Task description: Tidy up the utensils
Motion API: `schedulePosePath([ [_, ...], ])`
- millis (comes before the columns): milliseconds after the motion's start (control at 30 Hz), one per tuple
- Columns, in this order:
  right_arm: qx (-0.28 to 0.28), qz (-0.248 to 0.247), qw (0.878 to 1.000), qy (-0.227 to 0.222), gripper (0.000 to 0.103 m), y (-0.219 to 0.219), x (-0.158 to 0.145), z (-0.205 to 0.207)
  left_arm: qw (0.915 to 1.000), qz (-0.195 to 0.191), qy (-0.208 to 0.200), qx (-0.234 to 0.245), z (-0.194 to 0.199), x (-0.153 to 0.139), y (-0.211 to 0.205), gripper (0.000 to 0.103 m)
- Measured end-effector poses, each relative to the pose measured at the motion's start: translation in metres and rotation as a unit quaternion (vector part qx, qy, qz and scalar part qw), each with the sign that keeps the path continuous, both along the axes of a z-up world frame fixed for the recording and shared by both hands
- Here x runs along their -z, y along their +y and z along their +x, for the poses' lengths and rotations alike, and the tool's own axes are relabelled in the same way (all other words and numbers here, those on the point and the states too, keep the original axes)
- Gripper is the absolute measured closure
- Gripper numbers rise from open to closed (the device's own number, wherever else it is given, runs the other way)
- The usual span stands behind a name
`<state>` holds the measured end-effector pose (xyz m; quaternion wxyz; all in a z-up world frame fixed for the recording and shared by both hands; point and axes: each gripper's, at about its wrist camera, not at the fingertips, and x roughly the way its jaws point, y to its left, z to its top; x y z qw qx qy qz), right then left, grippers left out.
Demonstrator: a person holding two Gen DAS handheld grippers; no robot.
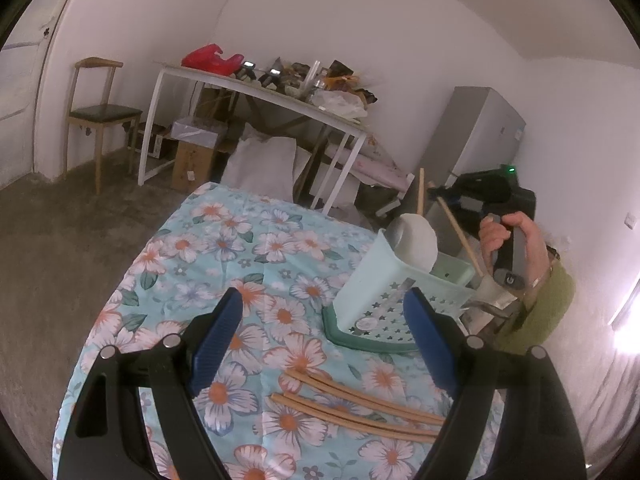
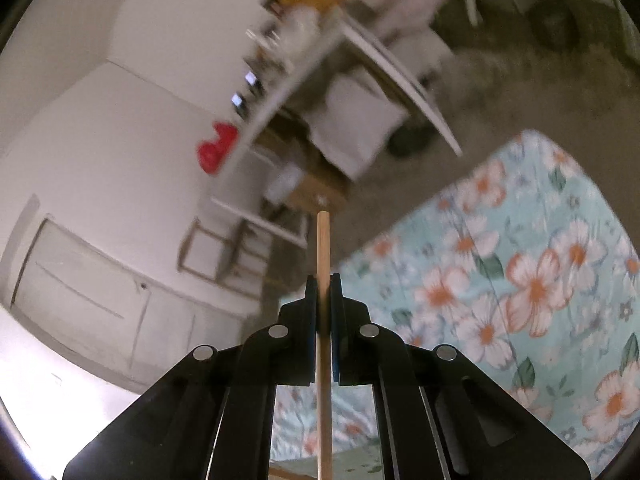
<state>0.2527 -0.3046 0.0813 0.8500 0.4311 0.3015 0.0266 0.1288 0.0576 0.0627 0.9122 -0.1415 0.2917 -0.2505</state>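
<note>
A pale green utensil holder (image 1: 376, 280) with star-shaped holes stands on a dark green tray on the floral tablecloth (image 1: 224, 240). A white cup (image 1: 416, 240) and one upright chopstick (image 1: 420, 192) sit in it. Several wooden chopsticks (image 1: 360, 404) lie on the cloth close to me. My left gripper (image 1: 324, 300) hangs open over the cloth just before the holder, nothing between its blue pads. My right gripper (image 2: 324, 280) is shut on a single chopstick (image 2: 323, 240), raised off the table. The left wrist view shows that held chopstick (image 1: 460, 232) slanting beside the holder's right side.
A person's hand (image 1: 520, 240) with a green sleeve grips the right tool past the table's right edge. Behind the table stand a cluttered white table (image 1: 260, 92), a wooden chair (image 1: 100, 112), cardboard boxes and a grey fridge (image 1: 480, 132). The right wrist view is blurred and tilted.
</note>
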Motion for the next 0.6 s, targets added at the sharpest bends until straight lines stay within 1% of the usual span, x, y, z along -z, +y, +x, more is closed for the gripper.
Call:
schedulePosePath([
  [67,0.02,-0.021,0.999,-0.046,0.099,0.004,-0.011,-0.013,1.0,0.001,0.001,-0.001,0.0,0.0,0.0,0.023],
  [200,0.05,-0.076,0.991,-0.099,0.099,0.004,-0.026,-0.029,1.0,0.002,-0.002,-0.004,0.0,-0.003,0.0,0.023],
  [367,0.087,-0.124,0.979,-0.139,0.099,0.009,-0.03,-0.033,1.0,0.004,-0.004,-0.007,0.0,-0.003,0.0,0.023],
  [433,0.105,-0.136,0.974,-0.151,0.099,0.009,-0.03,-0.035,1.0,0.004,-0.003,-0.007,0.0,-0.003,0.0,0.023],
  [500,0.117,-0.144,0.97,-0.158,0.099,0.01,-0.029,-0.035,1.0,0.005,-0.003,-0.008,0.0,-0.003,0.001,0.023],
  [567,0.128,-0.168,0.964,-0.163,0.099,0.012,-0.029,-0.036,1.0,0.004,-0.003,-0.008,0.0,-0.003,0.001,0.023],
  [600,0.126,-0.166,0.964,-0.165,0.099,0.013,-0.029,-0.038,1.0,0.004,-0.002,-0.009,0.0,-0.002,0.002,0.023],
])
